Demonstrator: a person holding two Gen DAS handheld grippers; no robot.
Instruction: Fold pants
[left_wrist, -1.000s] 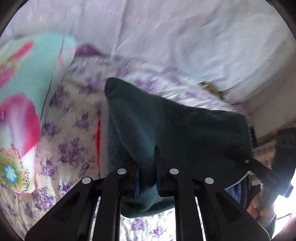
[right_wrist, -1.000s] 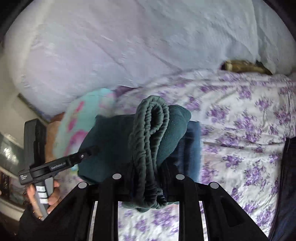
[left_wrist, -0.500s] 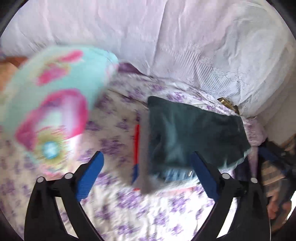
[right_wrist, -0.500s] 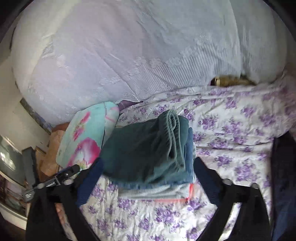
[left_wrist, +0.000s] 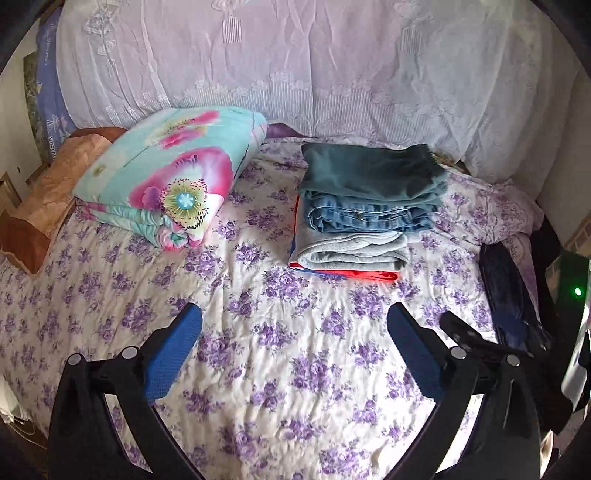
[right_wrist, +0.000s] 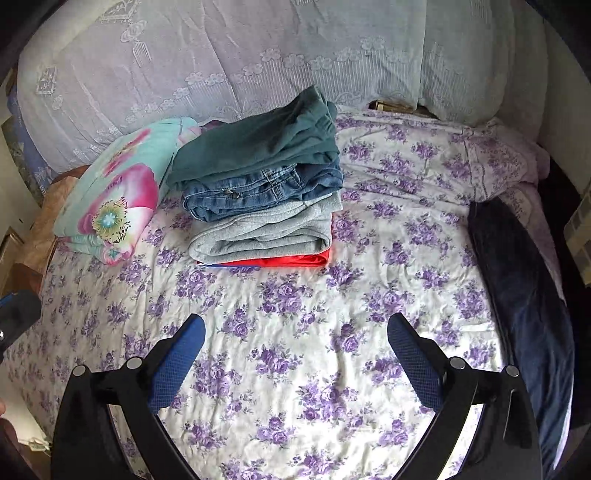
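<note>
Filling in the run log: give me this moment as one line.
left hand-held gripper: open, empty | right hand-held gripper: open, empty | green pants: folded, atop stack | stack on bedsheet

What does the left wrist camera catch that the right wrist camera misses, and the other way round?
Only the left wrist view shows a small green light at the far right edge. Only the right wrist view shows the gathered waistband end of the teal pants. Both show the stack of folded clothes on the floral bedsheet, teal pants on top, a flowered quilt beside it, and an open gripper in front.
</note>
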